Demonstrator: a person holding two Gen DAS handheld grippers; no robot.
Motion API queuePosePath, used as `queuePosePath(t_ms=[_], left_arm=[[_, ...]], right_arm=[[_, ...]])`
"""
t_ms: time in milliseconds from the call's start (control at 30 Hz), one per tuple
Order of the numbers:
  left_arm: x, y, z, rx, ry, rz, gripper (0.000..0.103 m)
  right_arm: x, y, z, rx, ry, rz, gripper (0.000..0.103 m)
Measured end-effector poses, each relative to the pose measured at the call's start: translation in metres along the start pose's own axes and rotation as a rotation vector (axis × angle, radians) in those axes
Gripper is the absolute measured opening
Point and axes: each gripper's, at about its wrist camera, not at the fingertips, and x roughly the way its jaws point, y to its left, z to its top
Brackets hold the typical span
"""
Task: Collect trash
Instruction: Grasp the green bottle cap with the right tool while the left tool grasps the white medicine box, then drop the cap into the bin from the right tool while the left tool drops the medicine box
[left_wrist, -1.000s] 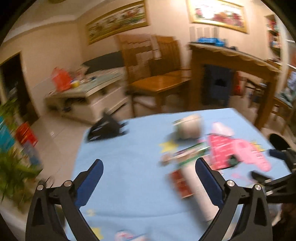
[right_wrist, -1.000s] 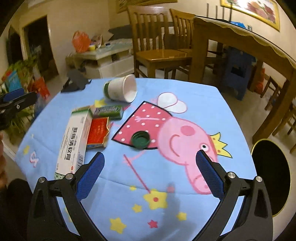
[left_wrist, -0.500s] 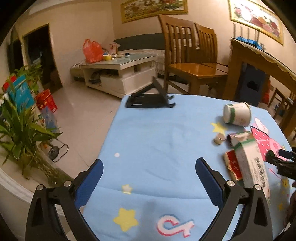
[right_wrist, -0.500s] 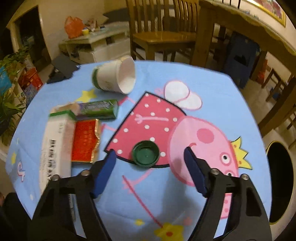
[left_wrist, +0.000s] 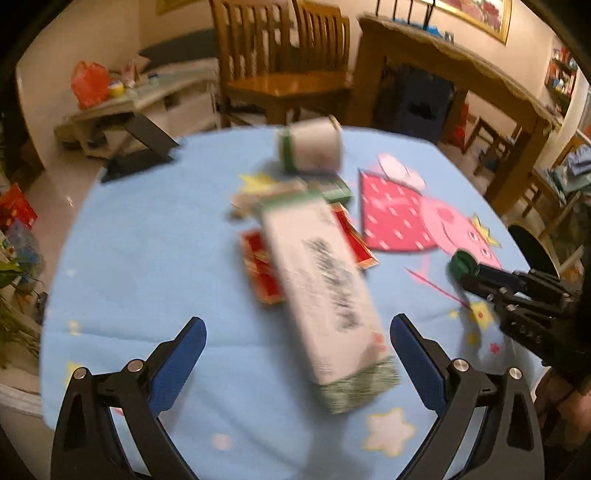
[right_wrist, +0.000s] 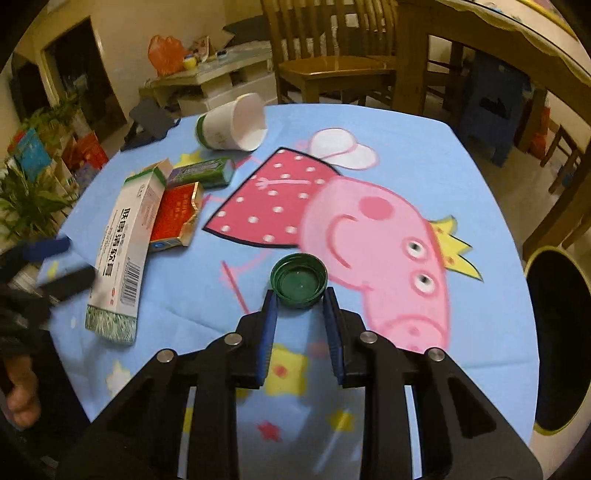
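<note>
The green bottle cap (right_wrist: 299, 280) is being pinched at its near rim by the narrowly parted right gripper (right_wrist: 298, 299), mid-tablecloth (right_wrist: 461, 155), edges well apart. At 10 o'clock, the toothpaste box (right_wrist: 123, 240) is being straddled by the wide-open, empty left gripper (left_wrist: 297, 341).

The bottle cap (right_wrist: 299, 280) lay mid-table; the long carton (right_wrist: 123, 245) at nine o'clock, the tipped cup (right_wrist: 232, 128) at eleven.

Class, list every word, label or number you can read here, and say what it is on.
White box: large Chinese characters, perhaps ending "软膏"; barcode digits too small.
Green pack, red pack, cup: print too small to read.
</note>
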Motion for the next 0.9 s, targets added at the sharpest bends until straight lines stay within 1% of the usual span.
queuePosePath(t_ms=[67, 100, 133, 167, 200, 233, 267, 300, 367, 400, 467, 533, 600, 633, 700, 733, 767, 800, 833, 900], left_arm=[[0.015, -0.010, -0.001, -0.019, 0.045, 0.002, 0.096], [0.021, -0.013, -0.002, -0.033, 0.063, -0.003, 0.093], [0.028, -0.014, -0.003, -0.052, 0.087, -0.010, 0.073], [0.029, -0.018, -0.003, -0.047, 0.071, 0.035, 0.056], [0.027, -0.020, -0.003, -0.038, 0.062, 0.051, 0.051], [0.026, -0.022, -0.003, -0.039, 0.065, 0.026, 0.049], [0.024, -0.021, -0.004, -0.055, 0.065, 0.015, 0.049], [0.021, -0.019, -0.006, -0.069, 0.059, 0.027, 0.048], [0.010, -0.019, -0.012, -0.063, 0.034, 0.085, 0.048], [0.003, -0.020, -0.014, -0.055, 0.013, 0.109, 0.048], [-0.019, -0.026, -0.018, -0.022, -0.054, 0.161, 0.048], [-0.036, -0.036, -0.017, 0.008, -0.109, 0.195, 0.048], [-0.049, -0.050, -0.012, 0.038, -0.150, 0.189, 0.048], [-0.055, -0.062, -0.009, 0.065, -0.173, 0.182, 0.048], [-0.058, -0.086, -0.004, 0.114, -0.192, 0.167, 0.048], [-0.056, -0.101, -0.002, 0.140, -0.189, 0.148, 0.048], [-0.053, -0.115, 0.001, 0.162, -0.180, 0.125, 0.048], [-0.048, -0.126, 0.003, 0.179, -0.171, 0.108, 0.048], [-0.044, -0.142, 0.006, 0.203, -0.163, 0.089, 0.048], [-0.039, -0.171, 0.009, 0.252, -0.159, 0.061, 0.048]], right_arm=[[-0.002, -0.011, -0.005, 0.034, -0.009, 0.020, 0.025], [-0.004, -0.016, -0.007, 0.050, -0.012, 0.037, 0.025], [-0.006, -0.017, -0.006, 0.053, -0.018, 0.041, 0.025], [-0.009, -0.017, -0.006, 0.051, -0.028, 0.045, 0.025], [-0.012, -0.017, -0.005, 0.050, -0.039, 0.051, 0.025], [-0.017, -0.018, -0.003, 0.051, -0.054, 0.062, 0.025], [-0.021, -0.019, -0.001, 0.052, -0.067, 0.071, 0.025], [-0.026, -0.021, 0.000, 0.057, -0.080, 0.082, 0.025], [-0.034, -0.022, 0.002, 0.066, -0.105, 0.098, 0.025], [-0.042, -0.025, 0.002, 0.070, -0.126, 0.108, 0.025], [-0.055, -0.031, 0.002, 0.083, -0.164, 0.119, 0.025], [-0.071, -0.042, 0.002, 0.104, -0.208, 0.114, 0.025], [-0.085, -0.062, -0.001, 0.148, -0.245, 0.096, 0.025], [-0.087, -0.071, -0.001, 0.171, -0.246, 0.090, 0.025], [-0.088, -0.095, -0.005, 0.232, -0.223, 0.053, 0.024], [-0.087, -0.110, -0.009, 0.272, -0.204, 0.023, 0.024], [-0.089, -0.122, -0.012, 0.311, -0.198, 0.013, 0.023], [-0.094, -0.140, -0.016, 0.363, -0.205, 0.014, 0.017], [-0.100, -0.152, -0.020, 0.394, -0.219, 0.010, 0.003], [-0.115, -0.177, -0.024, 0.448, -0.259, -0.013, 0.003]])
